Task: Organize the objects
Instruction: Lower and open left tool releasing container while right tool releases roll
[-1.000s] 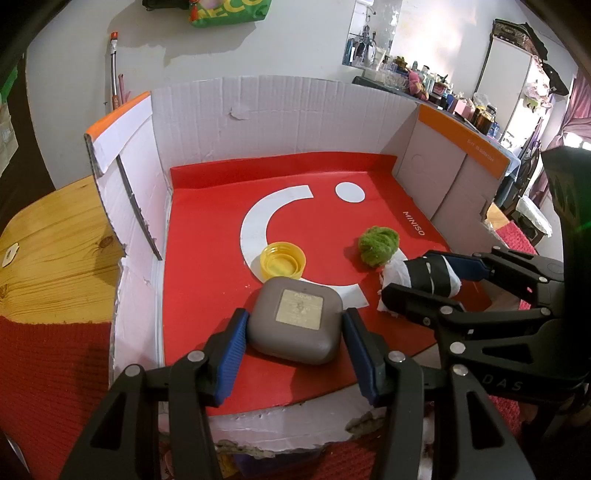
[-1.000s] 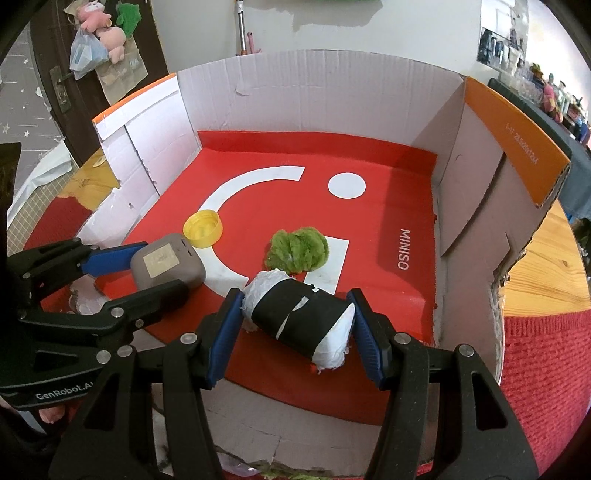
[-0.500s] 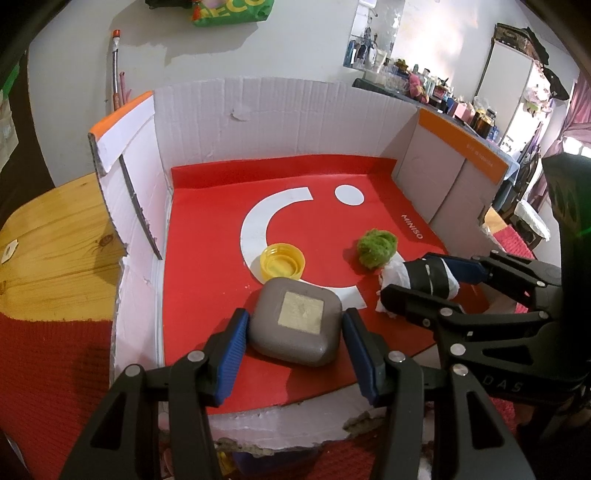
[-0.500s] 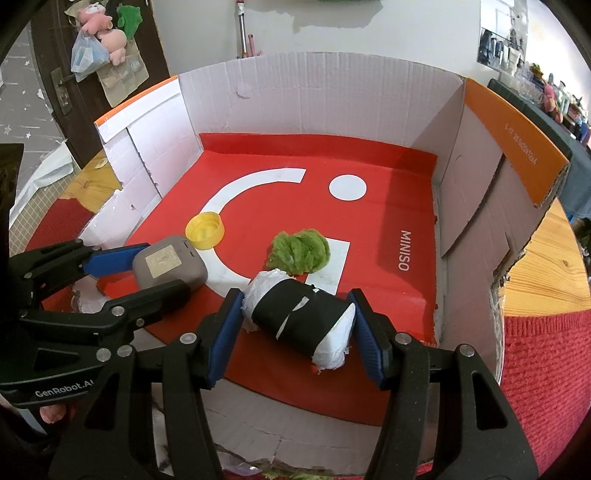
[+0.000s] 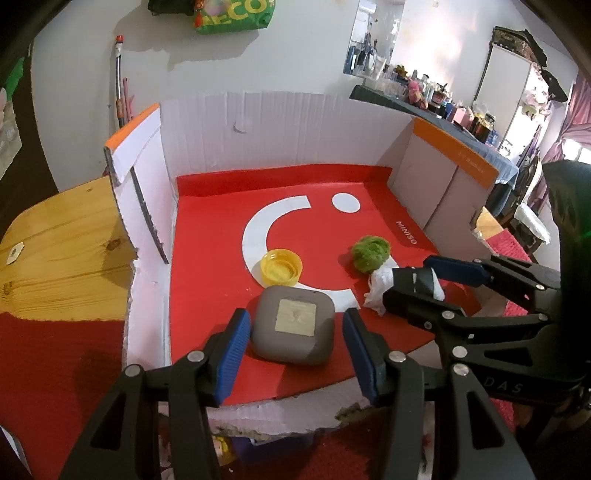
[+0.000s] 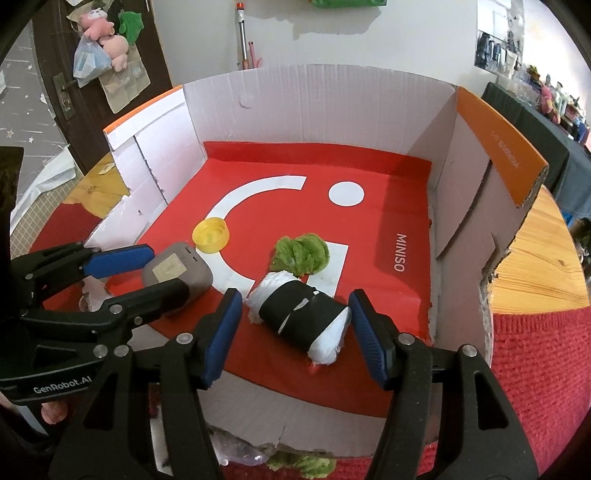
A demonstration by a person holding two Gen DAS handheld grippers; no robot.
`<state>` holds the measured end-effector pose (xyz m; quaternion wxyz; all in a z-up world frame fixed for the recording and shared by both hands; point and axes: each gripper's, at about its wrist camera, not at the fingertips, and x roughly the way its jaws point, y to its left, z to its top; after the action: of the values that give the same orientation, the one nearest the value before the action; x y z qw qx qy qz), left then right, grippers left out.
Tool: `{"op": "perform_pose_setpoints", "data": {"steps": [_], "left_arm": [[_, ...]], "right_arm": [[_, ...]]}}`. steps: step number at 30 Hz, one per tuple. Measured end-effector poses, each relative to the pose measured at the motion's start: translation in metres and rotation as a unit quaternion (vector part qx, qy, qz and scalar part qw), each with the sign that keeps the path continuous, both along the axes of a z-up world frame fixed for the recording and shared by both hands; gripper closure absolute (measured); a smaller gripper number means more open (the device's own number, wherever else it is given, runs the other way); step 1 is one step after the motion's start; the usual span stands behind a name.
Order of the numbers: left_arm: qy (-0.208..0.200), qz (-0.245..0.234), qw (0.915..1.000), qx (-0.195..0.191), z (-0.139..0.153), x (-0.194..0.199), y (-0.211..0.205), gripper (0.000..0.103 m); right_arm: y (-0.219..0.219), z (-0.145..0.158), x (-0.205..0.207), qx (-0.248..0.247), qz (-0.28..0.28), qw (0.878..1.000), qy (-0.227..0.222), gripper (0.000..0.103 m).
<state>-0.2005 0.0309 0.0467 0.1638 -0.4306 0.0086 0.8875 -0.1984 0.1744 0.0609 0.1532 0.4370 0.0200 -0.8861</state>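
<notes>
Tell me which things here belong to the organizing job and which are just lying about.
Part of the job:
- grey square case
- white roll with black band
- yellow cap
- green fuzzy ball
- cardboard box

Just lying about:
- plush toys on the door
- green bag on the wall

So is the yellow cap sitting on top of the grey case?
No, the yellow cap rests on the red liner behind the grey case.

Box walls (image 6: 317, 107) round; top unobstructed.
</notes>
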Motion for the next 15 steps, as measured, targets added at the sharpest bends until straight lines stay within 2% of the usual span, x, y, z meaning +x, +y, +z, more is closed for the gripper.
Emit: {"op": "perform_pose_setpoints", "data": {"steps": [15], "left_arm": [[0.02,0.003,0.9998,0.001,0.014,0.016,-0.002,0.043]], "right_arm": [[0.006,0.017,0.017,-0.003,-0.008,1.0,0.022,0.035]]}}
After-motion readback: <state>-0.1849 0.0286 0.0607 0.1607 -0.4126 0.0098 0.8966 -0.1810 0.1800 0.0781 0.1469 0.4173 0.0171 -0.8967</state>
